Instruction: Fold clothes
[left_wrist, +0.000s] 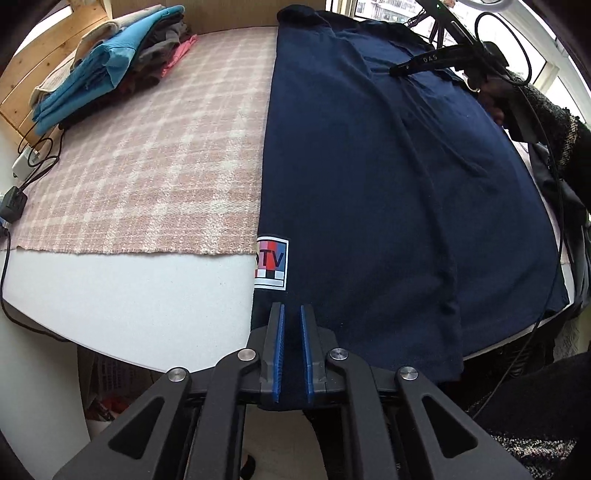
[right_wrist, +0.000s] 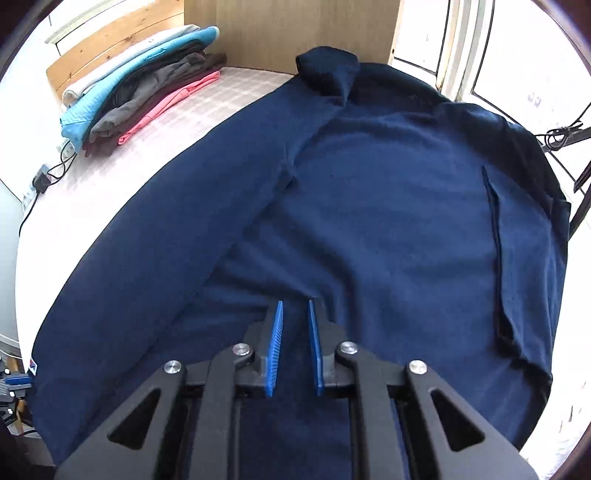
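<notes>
A navy shirt (left_wrist: 369, 184) lies spread over the right half of the bed, a square colour patch (left_wrist: 271, 264) by its near left corner. My left gripper (left_wrist: 291, 308) is shut on the near hem, with navy cloth between the blue pads. In the right wrist view the same shirt (right_wrist: 388, 203) fills the frame, one long part folded across its left side. My right gripper (right_wrist: 295, 302) pinches the cloth, and creases run toward its fingertips. From the left wrist view, the right gripper (left_wrist: 397, 70) sits at the shirt's far right, held by a hand in a tweed sleeve (left_wrist: 554, 129).
A stack of folded clothes (left_wrist: 110, 74) (right_wrist: 147, 92) sits at the far left on a pink plaid blanket (left_wrist: 147, 166). A charger and cables (left_wrist: 13, 201) lie at the left edge. A wooden board (right_wrist: 295, 29) and windows stand behind the bed.
</notes>
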